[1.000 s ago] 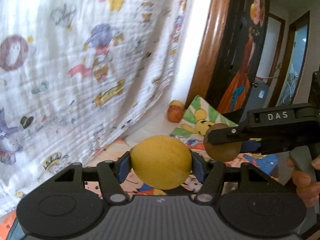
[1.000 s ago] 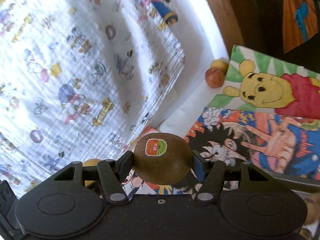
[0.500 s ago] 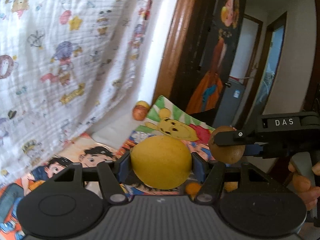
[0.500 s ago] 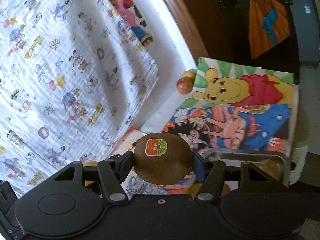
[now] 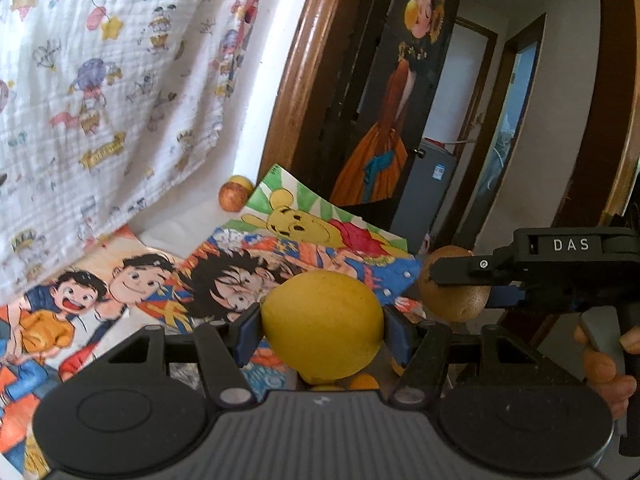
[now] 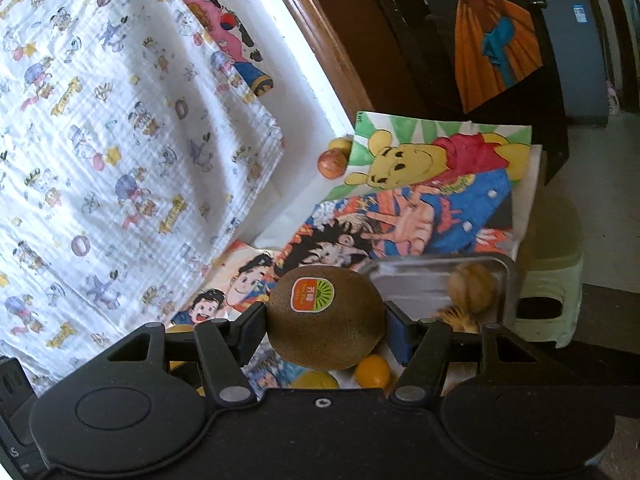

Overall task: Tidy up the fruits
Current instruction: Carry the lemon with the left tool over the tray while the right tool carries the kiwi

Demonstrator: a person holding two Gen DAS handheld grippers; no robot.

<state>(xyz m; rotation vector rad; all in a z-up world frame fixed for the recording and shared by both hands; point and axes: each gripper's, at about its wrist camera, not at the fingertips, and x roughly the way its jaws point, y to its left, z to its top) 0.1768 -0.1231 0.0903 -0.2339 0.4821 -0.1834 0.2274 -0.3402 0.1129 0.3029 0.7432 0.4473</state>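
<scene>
A round yellow lemon [image 5: 322, 326] is held tight between the blue pads of the left gripper [image 5: 322, 330]. A brown fuzzy kiwi with a sticker [image 6: 325, 317] is squeezed by the right gripper [image 6: 325, 326]. Both fruits are held up above the bright cartoon picture mat [image 6: 424, 216]. A shiny metal tray [image 6: 404, 280] is seen on the mat, just behind the kiwi. A red apple [image 6: 331, 163] is seen at the mat's far edge.

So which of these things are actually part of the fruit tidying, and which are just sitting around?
Part of the job:
lemon in the left gripper
kiwi in the right gripper
metal tray
apple by the wall

Just lying about:
cartoon posters
printed cloth
green stool
</scene>
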